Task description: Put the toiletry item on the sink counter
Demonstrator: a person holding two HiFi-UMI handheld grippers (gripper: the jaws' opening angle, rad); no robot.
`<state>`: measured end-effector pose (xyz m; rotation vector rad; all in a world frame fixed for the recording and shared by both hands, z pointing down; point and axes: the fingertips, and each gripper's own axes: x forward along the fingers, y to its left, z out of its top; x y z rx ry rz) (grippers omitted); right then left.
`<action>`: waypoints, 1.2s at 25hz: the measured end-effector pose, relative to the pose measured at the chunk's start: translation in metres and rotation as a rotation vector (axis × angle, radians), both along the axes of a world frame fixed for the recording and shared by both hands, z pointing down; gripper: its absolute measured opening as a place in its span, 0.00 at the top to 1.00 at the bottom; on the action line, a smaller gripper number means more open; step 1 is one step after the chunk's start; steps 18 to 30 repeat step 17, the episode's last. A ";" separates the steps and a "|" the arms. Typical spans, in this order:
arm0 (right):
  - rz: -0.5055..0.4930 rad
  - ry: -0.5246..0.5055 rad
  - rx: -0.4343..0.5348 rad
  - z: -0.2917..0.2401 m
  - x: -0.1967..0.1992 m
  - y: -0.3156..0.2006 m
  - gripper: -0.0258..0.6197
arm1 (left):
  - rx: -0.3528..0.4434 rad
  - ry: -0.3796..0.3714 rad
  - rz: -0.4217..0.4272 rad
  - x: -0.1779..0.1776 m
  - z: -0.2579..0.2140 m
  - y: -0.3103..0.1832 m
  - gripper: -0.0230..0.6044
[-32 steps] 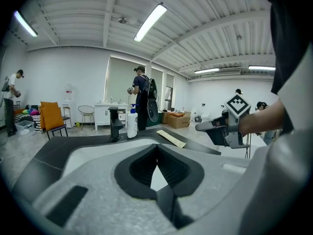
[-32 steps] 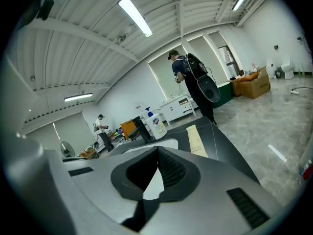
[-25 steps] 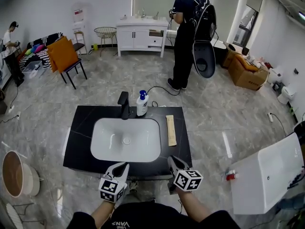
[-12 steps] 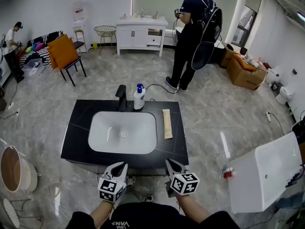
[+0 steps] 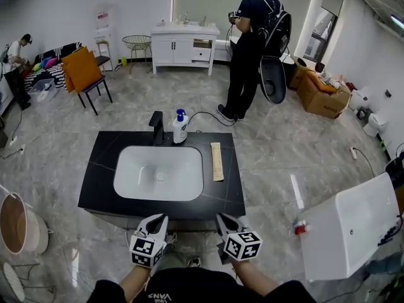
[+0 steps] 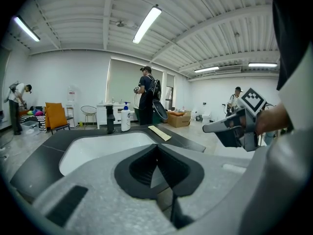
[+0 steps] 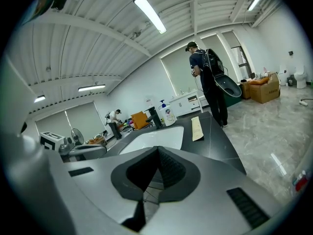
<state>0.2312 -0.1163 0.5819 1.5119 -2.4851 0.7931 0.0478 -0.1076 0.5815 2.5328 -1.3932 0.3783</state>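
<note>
**Both grippers closed and empty short of the sink counter**

The jaws of the left gripper [image 5: 158, 220] are seen pressed together in its own view, with nothing between them. The jaws of the right gripper [image 5: 222, 219] are likewise closed on nothing. Both are held side by side at the lower middle of the head view, with their tips just at the near edge of the black sink counter [image 5: 101, 182].

A long beige packet [image 5: 216, 161] lies flat on the counter, just right of the white basin [image 5: 158, 172]. A white pump bottle [image 5: 180, 127] with a blue top stands upright at the back edge, just beside the black faucet [image 5: 156, 126].

Compared with a second ago, the counter is placed higher and further left in the frame, and less of it is overlapped by the gripper tips. The packet and bottle are unchanged on the counter. The person in black [image 5: 252, 49] at the upper right has shifted stance.

The bottle's label cannot be read. Only black-and-white square markers are shown on the gripper cubes.
</note>
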 end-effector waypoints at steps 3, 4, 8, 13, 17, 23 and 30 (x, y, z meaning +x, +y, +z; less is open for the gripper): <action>0.011 0.008 -0.001 0.001 0.003 0.002 0.96 | 0.001 -0.001 -0.001 0.001 0.000 0.001 0.95; 0.015 0.010 -0.003 0.001 0.004 0.003 0.96 | 0.000 0.000 -0.001 0.001 0.001 0.002 0.95; 0.021 0.010 -0.008 0.003 0.007 0.002 0.96 | 0.001 0.003 0.003 0.003 0.000 0.003 0.95; 0.025 0.003 -0.013 0.005 0.009 -0.001 0.96 | 0.011 0.006 0.008 0.005 -0.002 0.001 0.95; 0.027 -0.002 -0.015 0.004 0.009 -0.003 0.96 | 0.014 0.005 0.008 0.006 -0.004 -0.002 0.95; 0.027 -0.002 -0.015 0.004 0.009 -0.003 0.96 | 0.014 0.005 0.008 0.006 -0.004 -0.002 0.95; 0.027 -0.002 -0.015 0.004 0.009 -0.003 0.96 | 0.014 0.005 0.008 0.006 -0.004 -0.002 0.95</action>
